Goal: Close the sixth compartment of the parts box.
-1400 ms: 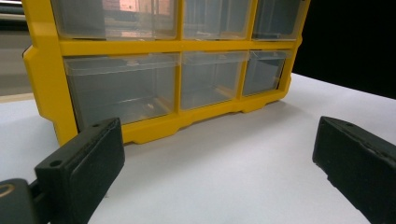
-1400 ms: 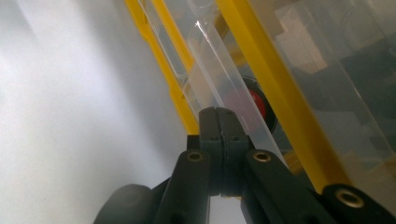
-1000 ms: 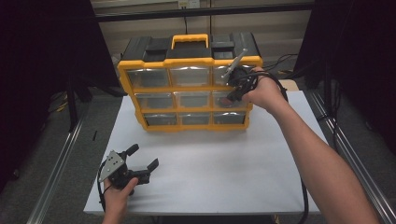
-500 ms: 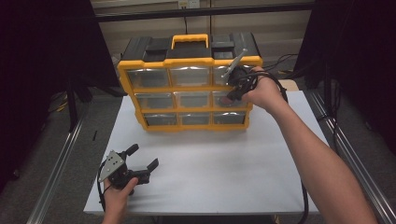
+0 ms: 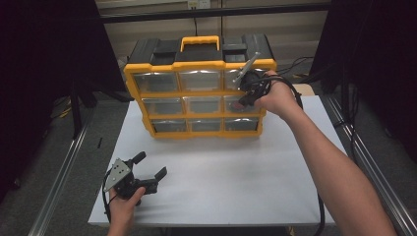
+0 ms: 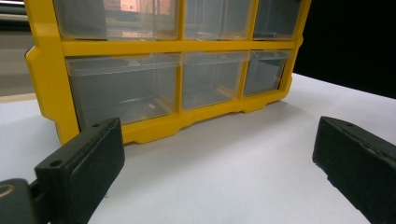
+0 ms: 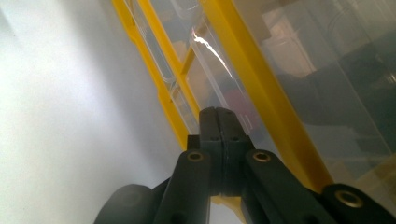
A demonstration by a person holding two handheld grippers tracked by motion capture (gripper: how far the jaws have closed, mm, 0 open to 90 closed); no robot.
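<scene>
The right tool [image 5: 244, 100], jaws pressed together, sits at the organizer's [image 5: 162, 65] right middle drawer [image 5: 235, 104]; whether it pinches the lip is unclear. Pull straight outward, gently. The left tool [image 5: 150, 166] rests wide open and empty, well in front of the organizer.

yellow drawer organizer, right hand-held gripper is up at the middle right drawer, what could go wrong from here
1. The right hand-held gripper has its jaws pressed together at the drawer front; whether it pinches the lip is unclear, so a pull may slip off.
2. The yellow drawer organizer stands upright and unbraced, while the left hand-held gripper sits open, apart from it. A hard pull could tip or drag it.
</scene>
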